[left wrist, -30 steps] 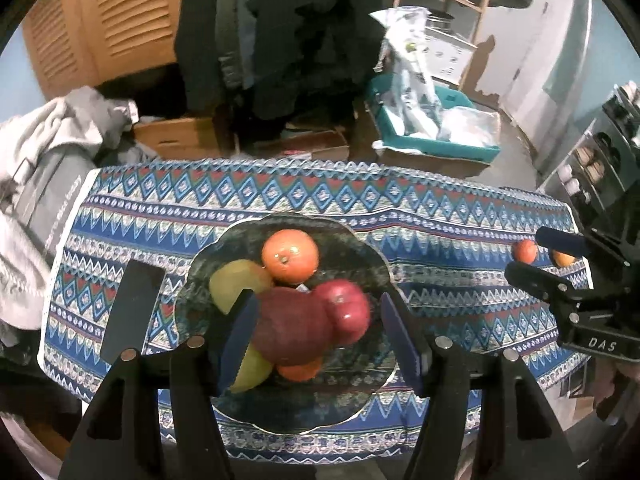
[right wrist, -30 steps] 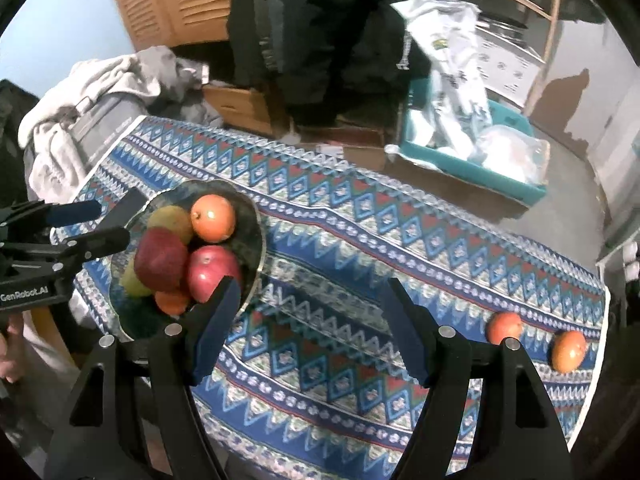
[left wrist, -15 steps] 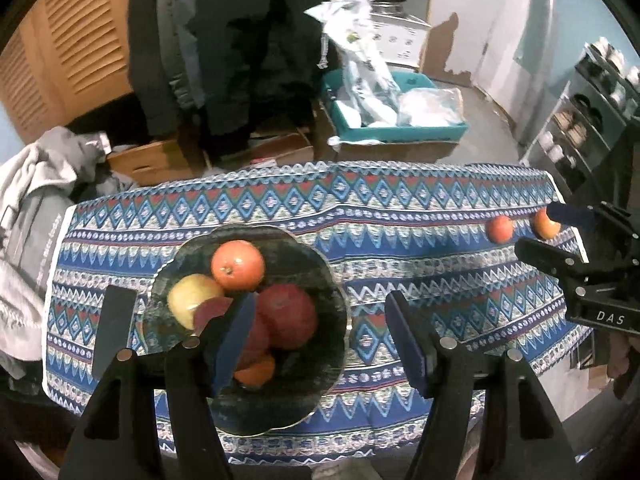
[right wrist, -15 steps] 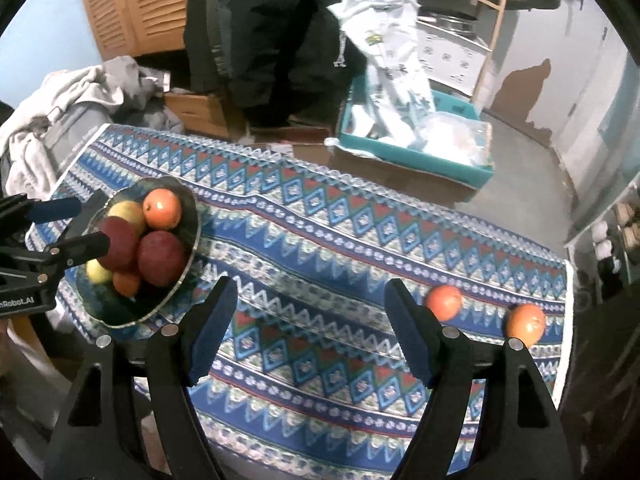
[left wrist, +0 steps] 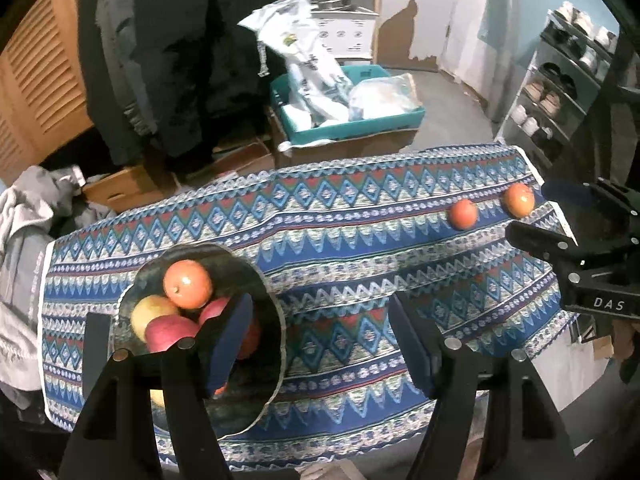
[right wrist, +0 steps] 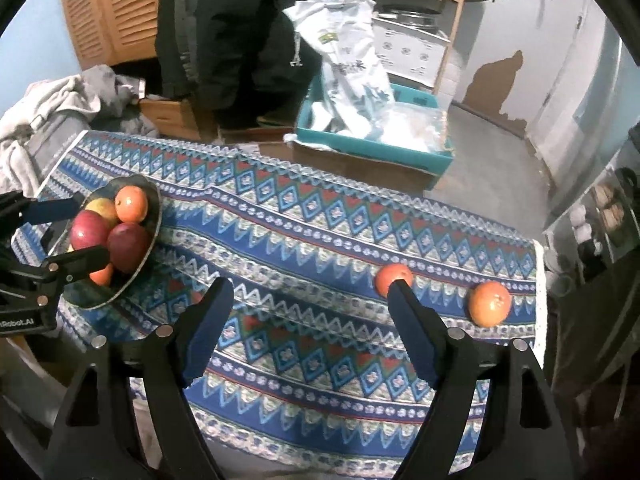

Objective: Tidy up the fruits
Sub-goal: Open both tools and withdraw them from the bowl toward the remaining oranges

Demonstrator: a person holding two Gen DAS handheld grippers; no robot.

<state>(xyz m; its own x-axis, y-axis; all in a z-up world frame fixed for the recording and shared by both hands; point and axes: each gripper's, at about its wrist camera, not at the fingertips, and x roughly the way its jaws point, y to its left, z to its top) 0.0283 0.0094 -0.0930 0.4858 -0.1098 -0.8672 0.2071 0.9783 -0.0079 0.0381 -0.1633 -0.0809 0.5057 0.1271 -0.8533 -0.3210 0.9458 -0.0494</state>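
Note:
A dark glass bowl at the left of the patterned tablecloth holds an orange, a yellow apple, red apples and more fruit underneath. My left gripper hangs above the bowl's right rim, its jaws opening, nothing between them. Two loose oranges lie near the cloth's right end. My right gripper hovers over the cloth left of them, jaws opening and empty; its right fingertip overlaps the nearer orange in view. The bowl and left gripper show at the right wrist view's left edge.
Beyond the table stands a person in dark clothes. On the floor sits a teal crate of white bags on cardboard boxes. Grey clothing is heaped at the left. A shoe rack stands right. The cloth's right edge is close to the oranges.
Both grippers have moved right along the table, away from the bowl and toward the two loose oranges. Both pairs of jaws have widened.

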